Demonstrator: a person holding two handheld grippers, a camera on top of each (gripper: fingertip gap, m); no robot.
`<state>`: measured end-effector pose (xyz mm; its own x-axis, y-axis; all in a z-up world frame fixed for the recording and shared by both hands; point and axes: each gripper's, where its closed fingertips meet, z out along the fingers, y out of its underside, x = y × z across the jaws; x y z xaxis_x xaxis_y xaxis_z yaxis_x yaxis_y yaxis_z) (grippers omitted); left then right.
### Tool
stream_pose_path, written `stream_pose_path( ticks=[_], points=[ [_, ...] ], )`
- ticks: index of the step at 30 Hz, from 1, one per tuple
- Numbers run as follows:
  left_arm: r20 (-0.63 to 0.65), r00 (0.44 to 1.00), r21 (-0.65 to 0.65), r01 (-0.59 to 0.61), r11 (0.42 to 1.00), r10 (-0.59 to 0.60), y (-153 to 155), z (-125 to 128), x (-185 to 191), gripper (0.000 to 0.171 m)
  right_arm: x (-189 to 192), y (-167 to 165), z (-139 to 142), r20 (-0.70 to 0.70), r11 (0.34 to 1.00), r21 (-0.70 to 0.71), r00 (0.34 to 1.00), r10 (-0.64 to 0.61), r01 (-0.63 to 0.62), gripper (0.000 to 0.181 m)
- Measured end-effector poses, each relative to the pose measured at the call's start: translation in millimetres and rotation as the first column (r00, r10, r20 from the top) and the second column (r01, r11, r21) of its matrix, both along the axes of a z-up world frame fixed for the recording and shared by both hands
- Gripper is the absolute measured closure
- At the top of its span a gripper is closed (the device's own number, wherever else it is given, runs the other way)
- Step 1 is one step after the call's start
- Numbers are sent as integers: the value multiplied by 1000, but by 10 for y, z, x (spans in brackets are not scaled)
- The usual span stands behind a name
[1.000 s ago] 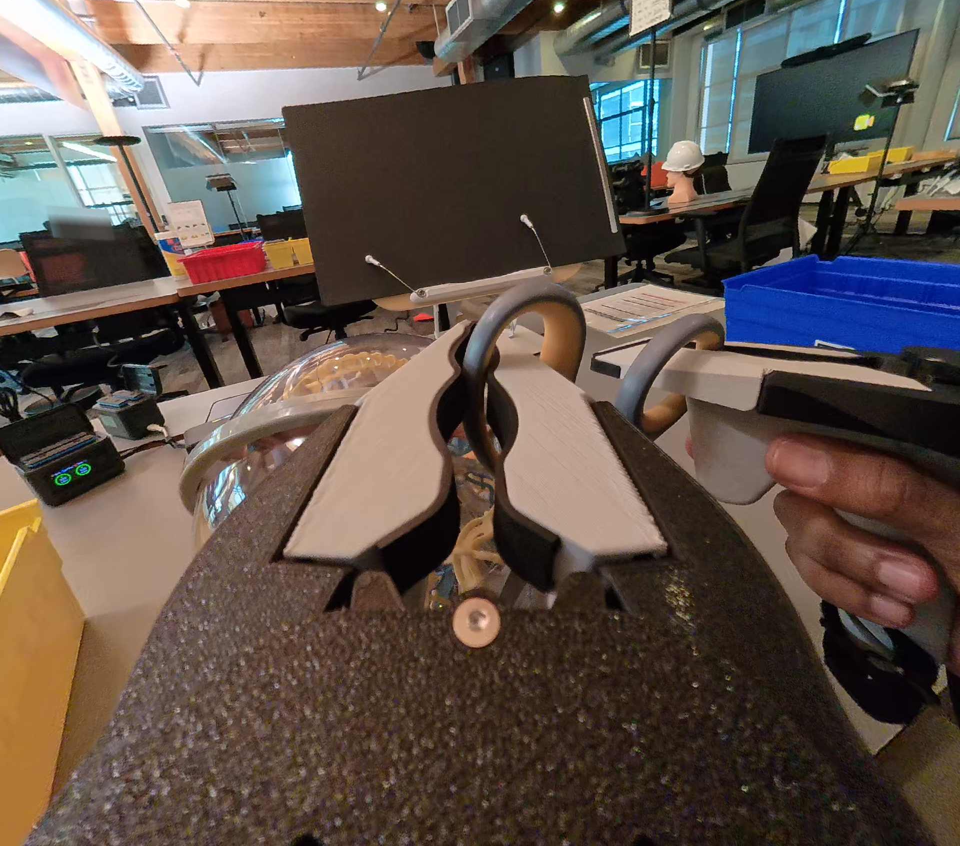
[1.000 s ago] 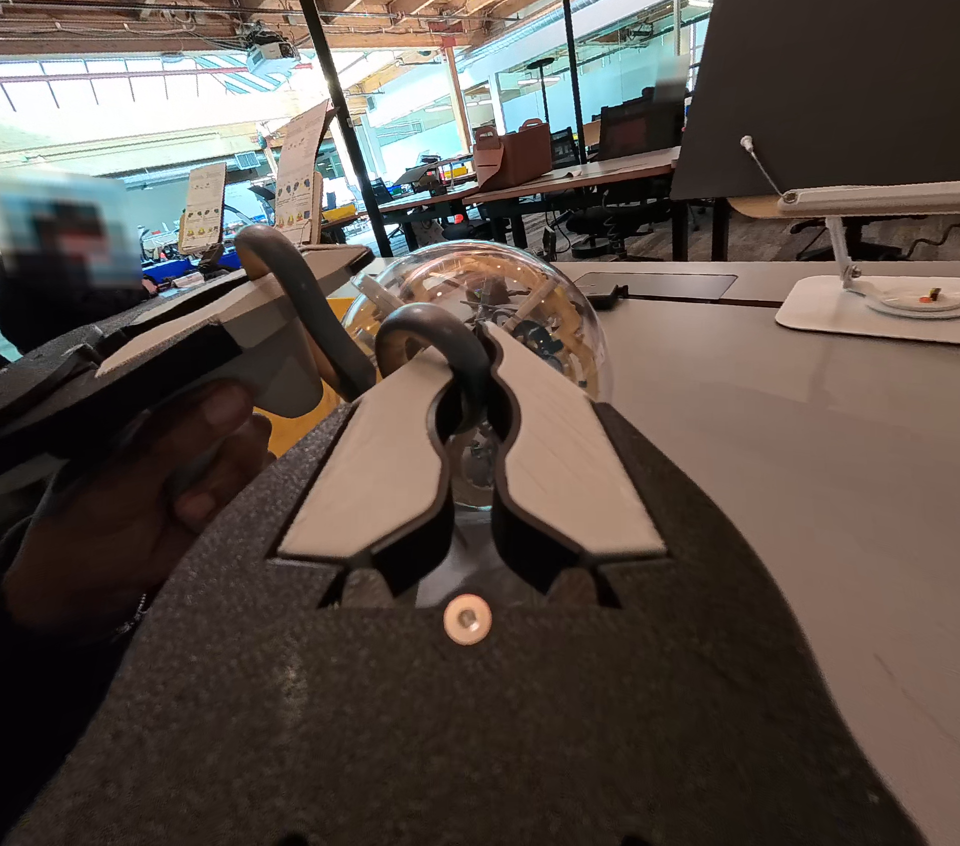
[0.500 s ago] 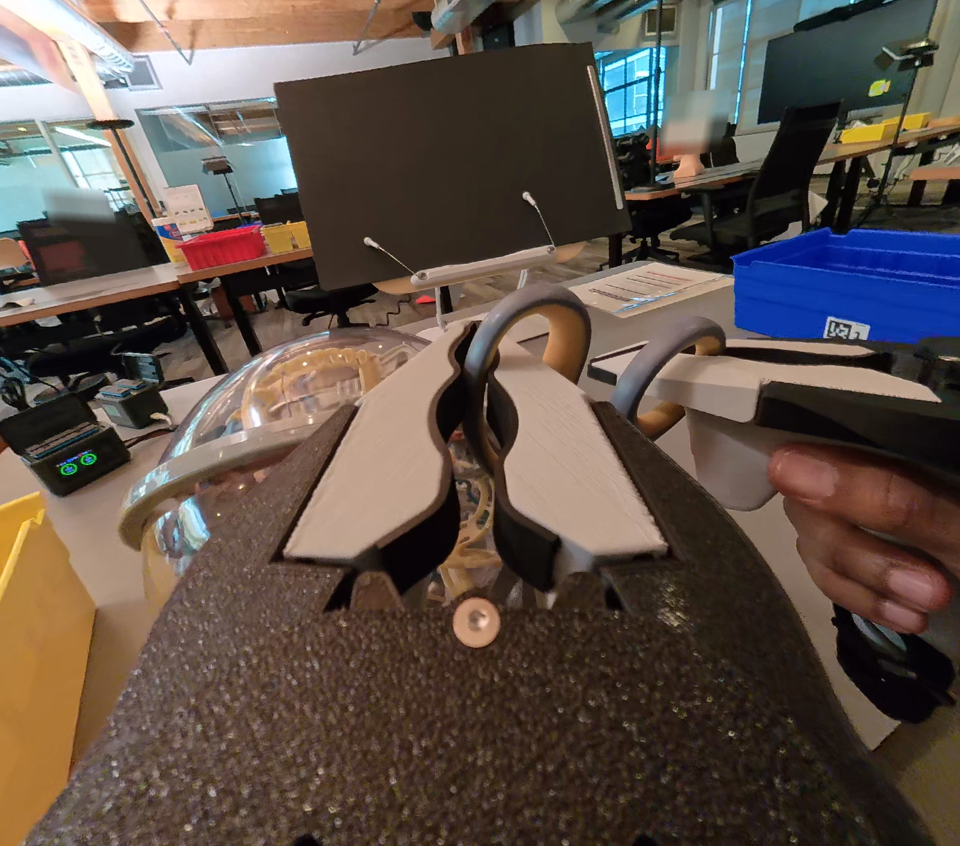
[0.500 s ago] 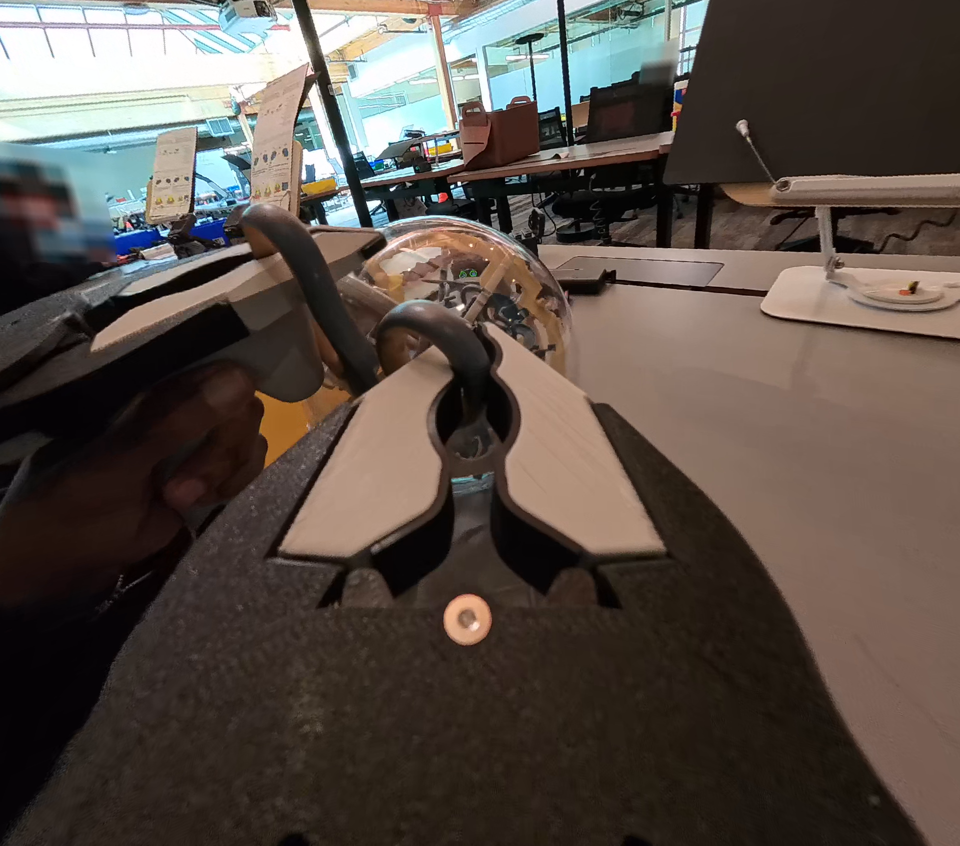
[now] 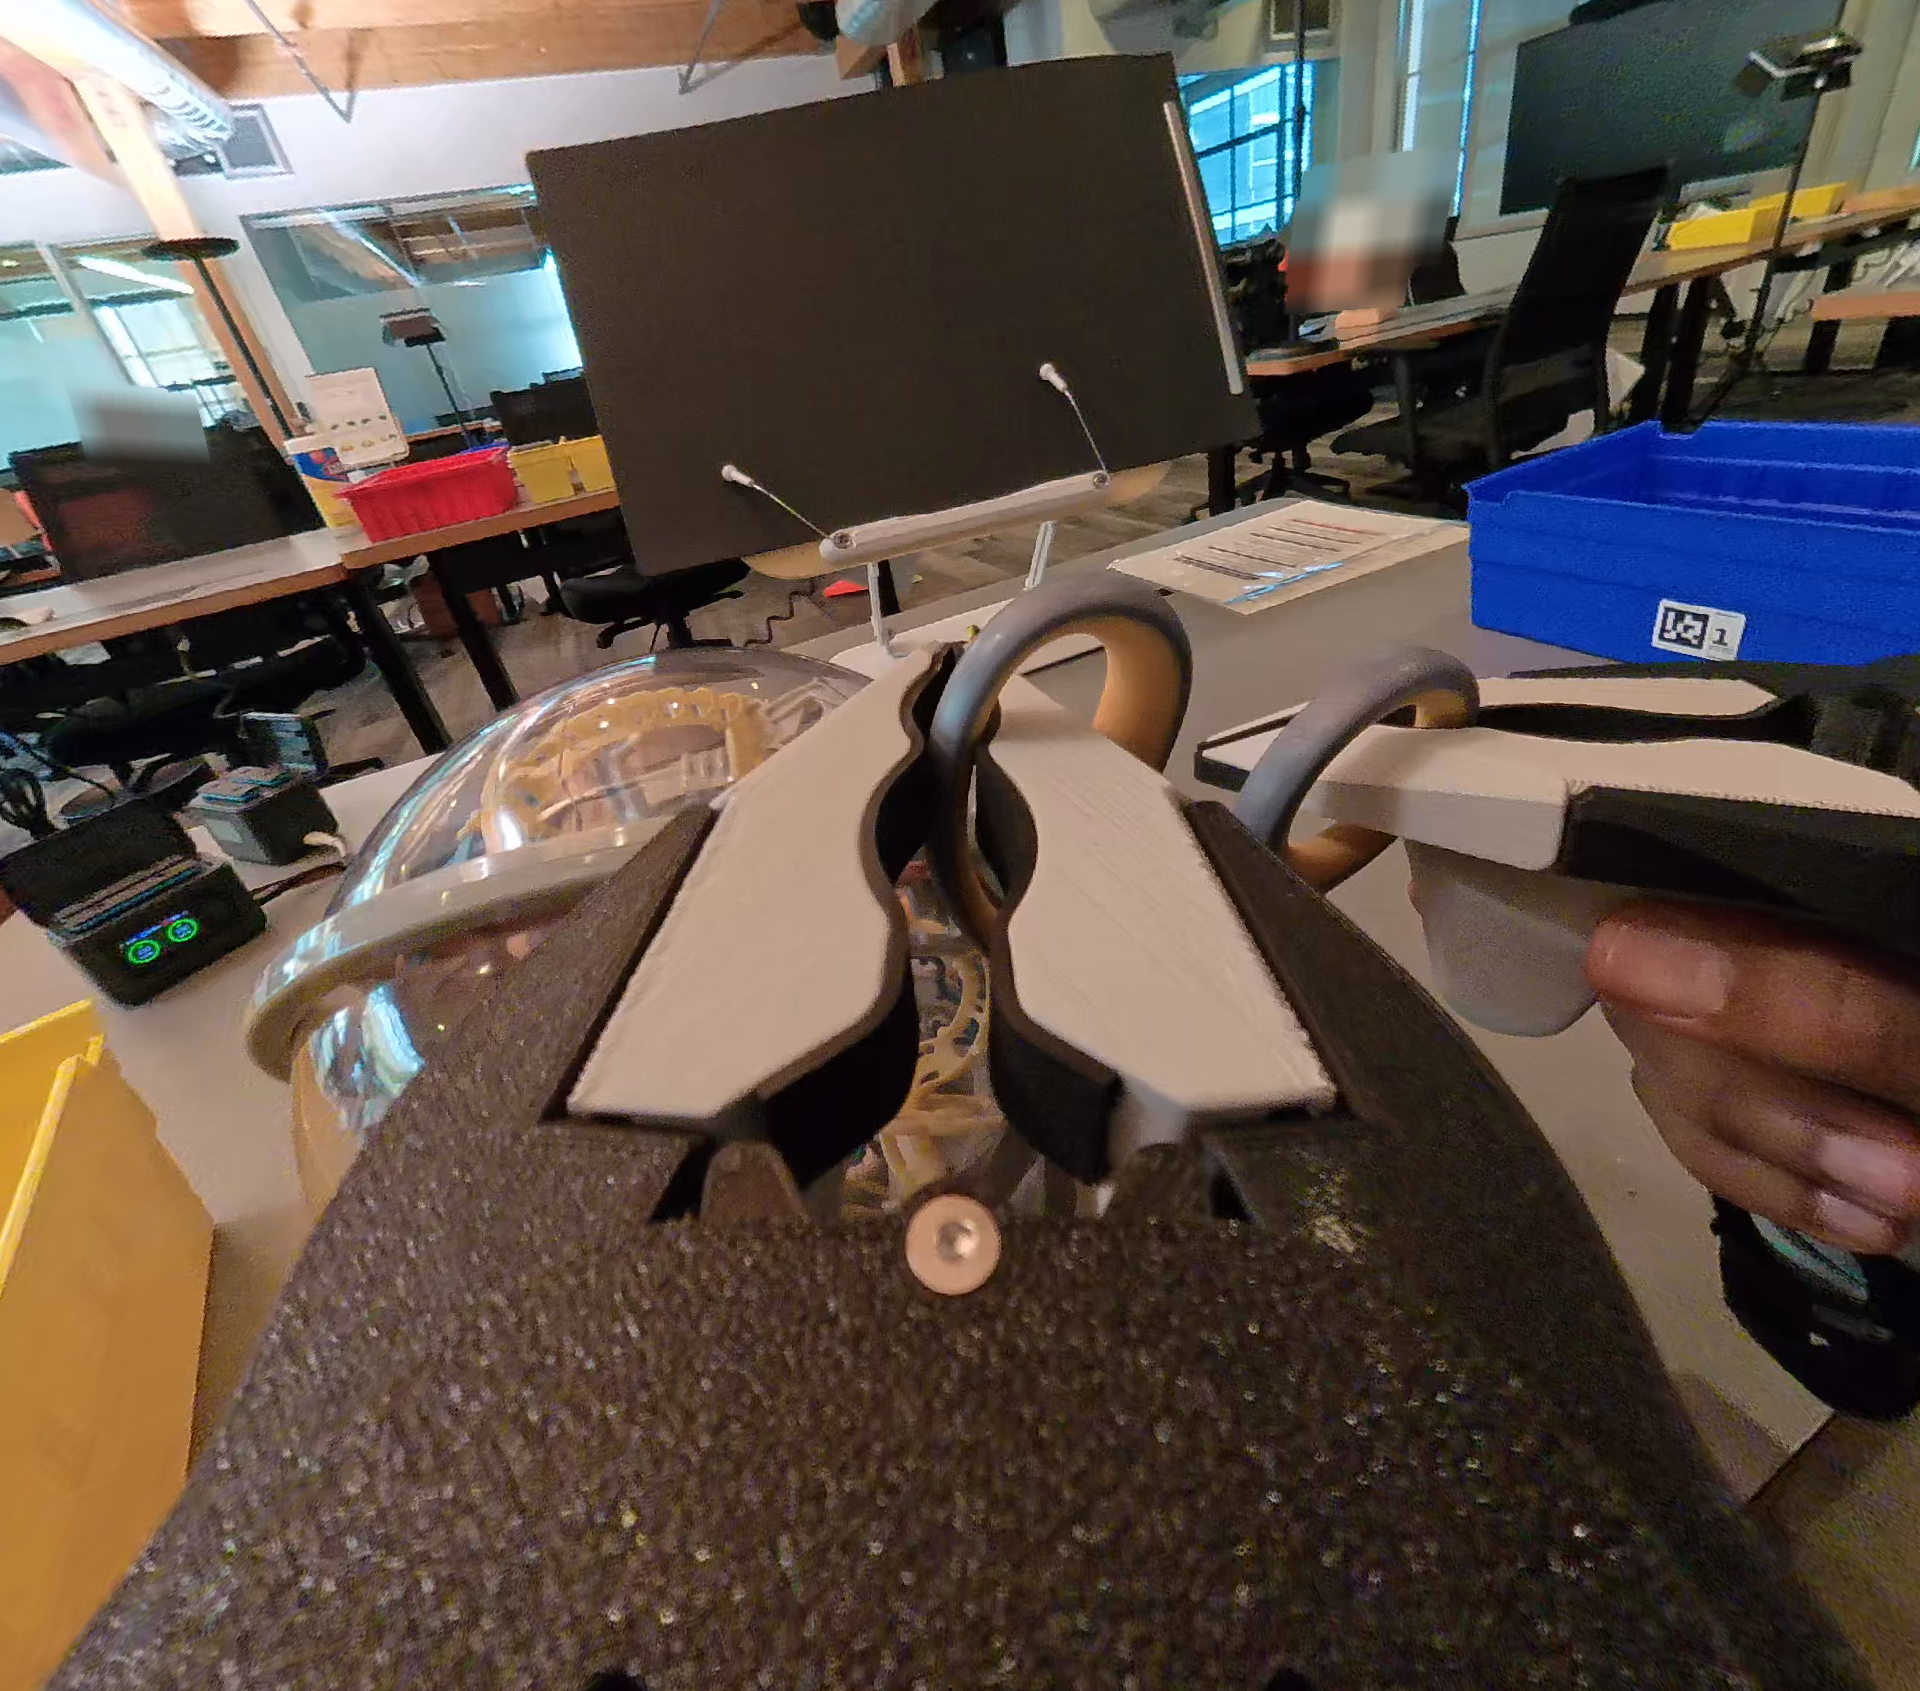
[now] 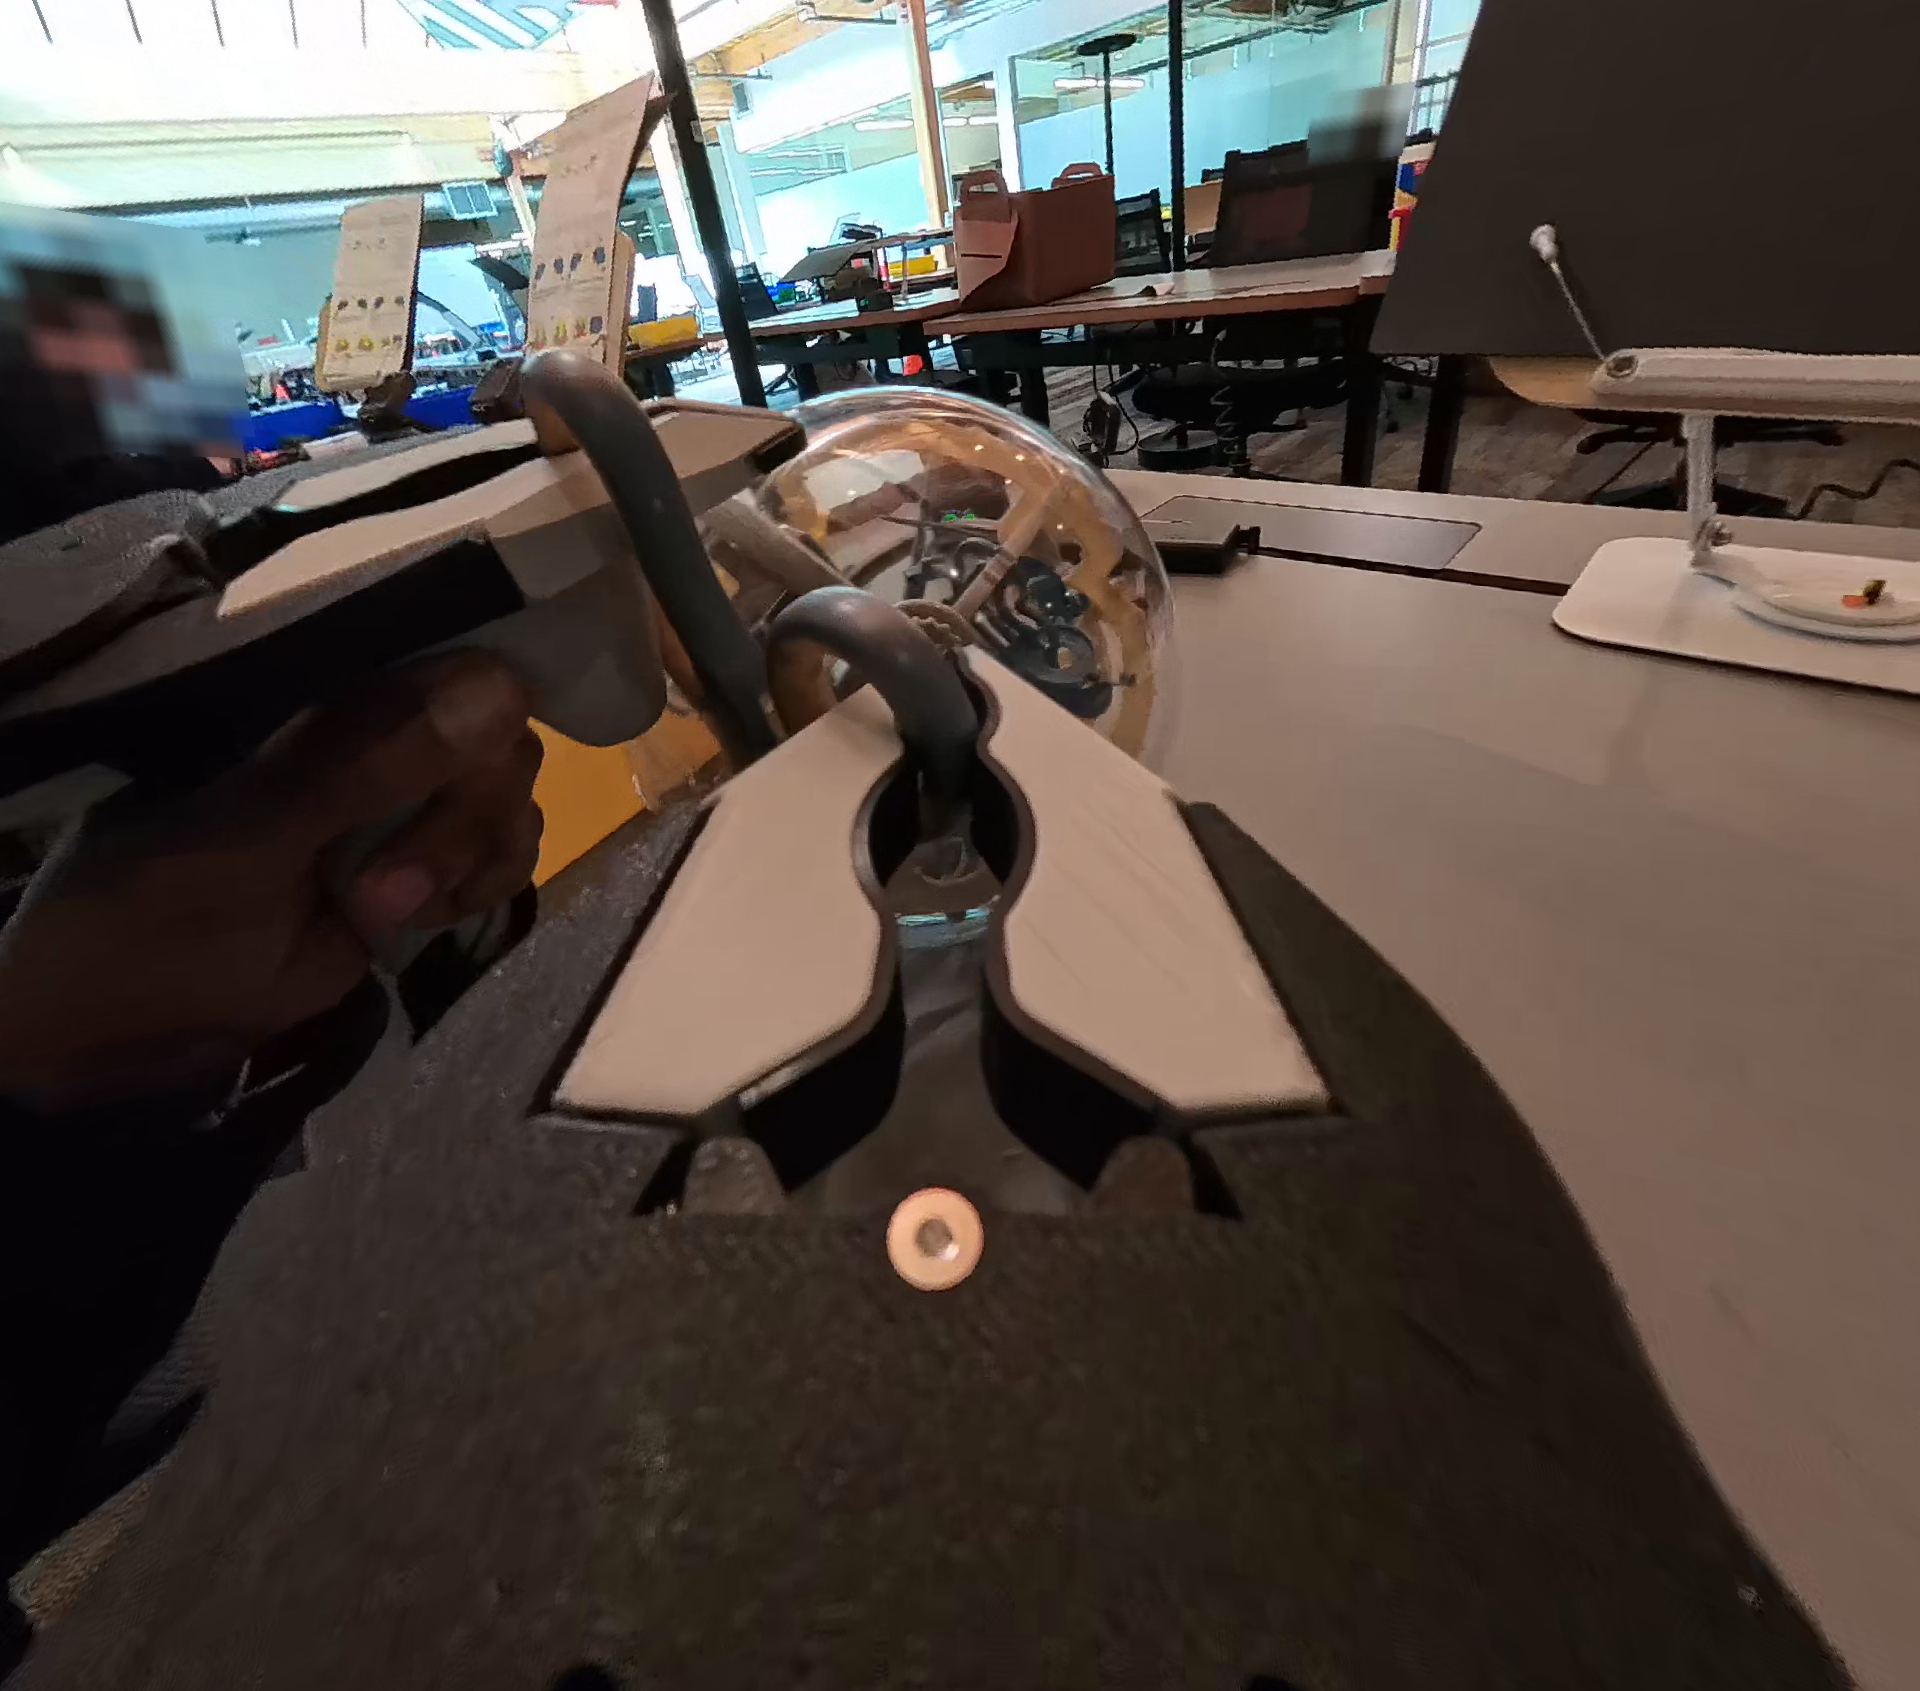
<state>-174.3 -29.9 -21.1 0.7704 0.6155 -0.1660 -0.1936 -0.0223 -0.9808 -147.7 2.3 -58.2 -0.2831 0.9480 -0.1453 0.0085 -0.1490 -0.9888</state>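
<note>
A clear plastic sphere (image 5: 582,768) packed with a cream-coloured maze hangs above the grey bench (image 6: 1558,810), carried by two grey loop handles. The left tongs (image 5: 961,696) are clamped on the left handle (image 5: 1049,633), the sphere just ahead and left of them. The right tongs (image 6: 940,711) are clamped on the right handle (image 6: 883,633), the sphere directly beyond their tips. A yellow bin (image 5: 62,1226) stands left of the left tongs, a blue bin (image 5: 1704,540) beyond the right tongs. A black board (image 5: 883,291) on a white stand rises farther ahead.
</note>
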Motion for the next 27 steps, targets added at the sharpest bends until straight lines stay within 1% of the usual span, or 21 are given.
stream_pose_path(
  ticks=[3, 5, 8, 11, 14, 17, 19, 21, 23, 25, 27],
  points=[
    [3, 1000, 5, 5, 1000, -5, -31, 18, -9, 171, 21, -47, -4, -5, 999, 3, 999, 45, -45, 181],
    [-19, 1000, -3, 5, 1000, -5, -32, 30, -7, 171, 63, -86, -35, 4, 996, 9, 996, 87, -87, 181],
    [-18, 999, -25, 27, 999, -27, 7, 19, -17, 171, 165, -119, -142, 29, 991, 74, 994, 109, -111, 181],
    [77, 989, -52, 133, 990, -129, 159, -61, 27, 171, 242, -41, -208, 36, 994, 80, 997, 66, -68, 181],
    [138, 970, -84, 211, 974, -198, 329, -113, 62, 171, 291, 80, -236, 54, 999, 34, 998, 39, -41, 181],
    [120, 967, -131, 242, 961, -226, 537, -96, 104, 171, 334, 248, -239, 54, 1000, 2, 998, -19, 19, 181],
    [90, 970, -200, 241, 950, -227, 687, -101, 120, 171, 356, 351, -274, 71, 998, -35, 996, -56, 59, 181],
    [65, 964, -270, 264, 926, -256, 857, -113, 165, 171, 391, 458, -307, 74, 992, -74, 993, -97, 102, 180],
    [69, 950, -349, 310, 884, -305, 1049, -162, 233, 171, 442, 579, -358, 88, 982, -127, 988, -130, 141, 180],
    [91, 929, -440, 361, 822, -359, 1259, -252, 324, 171, 507, 707, -444, 114, 962, -207, 981, -155, 177, 180],
    [109, 901, -526, 411, 744, -421, 1468, -363, 449, 171, 589, 826, -557, 140, 938, -276, 974, -177, 210, 181]
  ],
)
